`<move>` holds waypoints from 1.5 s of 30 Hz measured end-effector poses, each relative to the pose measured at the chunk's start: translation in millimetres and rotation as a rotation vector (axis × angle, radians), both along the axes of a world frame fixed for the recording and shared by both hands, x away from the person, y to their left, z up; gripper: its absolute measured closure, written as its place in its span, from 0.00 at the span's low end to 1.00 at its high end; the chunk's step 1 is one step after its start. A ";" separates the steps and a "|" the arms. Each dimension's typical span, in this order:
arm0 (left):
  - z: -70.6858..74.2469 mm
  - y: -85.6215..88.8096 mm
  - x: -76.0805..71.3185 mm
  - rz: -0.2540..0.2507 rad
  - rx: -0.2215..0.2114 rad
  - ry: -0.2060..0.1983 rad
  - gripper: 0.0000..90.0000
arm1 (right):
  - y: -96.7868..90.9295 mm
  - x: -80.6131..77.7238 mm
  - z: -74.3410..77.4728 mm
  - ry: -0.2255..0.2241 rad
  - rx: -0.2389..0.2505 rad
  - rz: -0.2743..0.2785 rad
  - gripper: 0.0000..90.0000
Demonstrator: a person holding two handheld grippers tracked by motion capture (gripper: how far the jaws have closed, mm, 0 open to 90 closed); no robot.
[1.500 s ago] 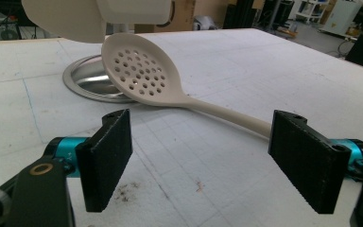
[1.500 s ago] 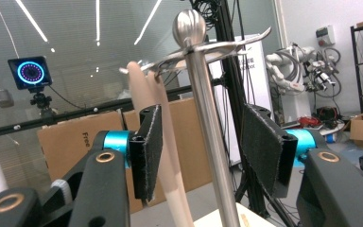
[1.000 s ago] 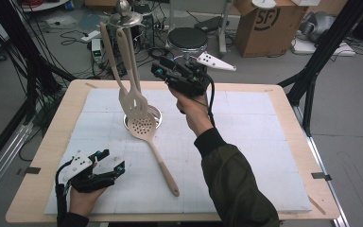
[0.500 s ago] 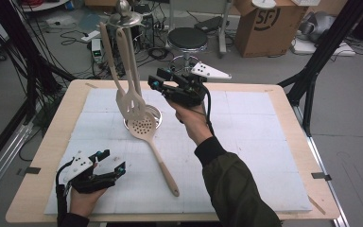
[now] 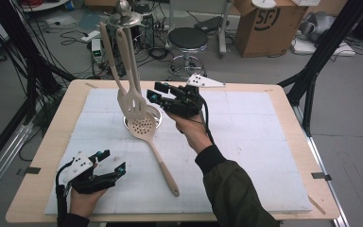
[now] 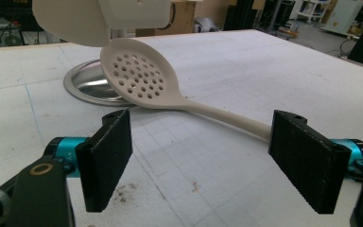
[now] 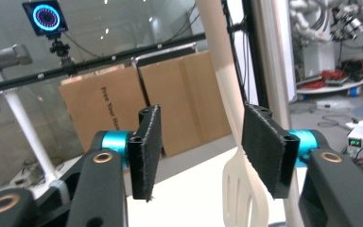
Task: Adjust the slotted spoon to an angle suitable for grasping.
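Right tool (image 5: 155,92) lower than before, jaws wide, empty, beside hanging slotted turner (image 5: 131,101) at 9 o'clock, lined up for grasp. Left tool (image 5: 108,161) wide, idle.

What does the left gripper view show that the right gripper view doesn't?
Left gripper view: the perforated spoon lying on the white mat, its bowl against the round metal base of the stand, with the left tongs open and nothing between the pads.

Right gripper view: cardboard boxes, a ring-lit camera and the hanging utensil handles, seen past the open right tongs.

Both share: the hanging slotted turner, seen as a pale blade at the top edge of the left gripper view.
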State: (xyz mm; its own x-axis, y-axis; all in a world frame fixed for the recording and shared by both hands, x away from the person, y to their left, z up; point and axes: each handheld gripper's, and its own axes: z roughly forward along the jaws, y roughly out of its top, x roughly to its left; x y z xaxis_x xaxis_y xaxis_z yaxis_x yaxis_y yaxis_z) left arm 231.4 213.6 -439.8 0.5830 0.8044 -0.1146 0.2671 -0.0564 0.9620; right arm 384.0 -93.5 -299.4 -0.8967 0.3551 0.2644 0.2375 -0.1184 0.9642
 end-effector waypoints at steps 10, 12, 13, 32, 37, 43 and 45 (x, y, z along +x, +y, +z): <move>-0.5 -1.5 0.2 -0.003 0.000 0.003 0.25 | 4.2 -3.4 -23.3 0.065 -0.052 0.046 0.47; -0.5 -1.5 0.3 -0.003 0.000 0.002 0.25 | 8.2 -4.0 -29.0 0.094 -0.090 0.059 0.44; -0.4 -1.2 0.4 -0.004 0.001 0.002 0.25 | 10.3 -4.9 -31.7 0.103 -0.109 0.062 0.44; 0.0 -1.9 -0.9 -0.004 0.000 -0.003 0.25 | 22.8 -13.9 -68.6 0.190 -0.245 0.075 0.67; -0.1 -1.8 -0.8 -0.004 0.001 -0.002 0.25 | 25.0 -12.1 -79.5 0.227 -0.274 0.056 0.76; -0.3 -2.0 -0.6 -0.005 0.001 -0.001 0.25 | 29.7 -9.4 -92.6 0.264 -0.307 0.063 0.86; -0.4 -1.8 -0.4 -0.005 0.001 0.000 0.25 | 32.4 -8.8 -97.1 0.276 -0.320 0.074 0.88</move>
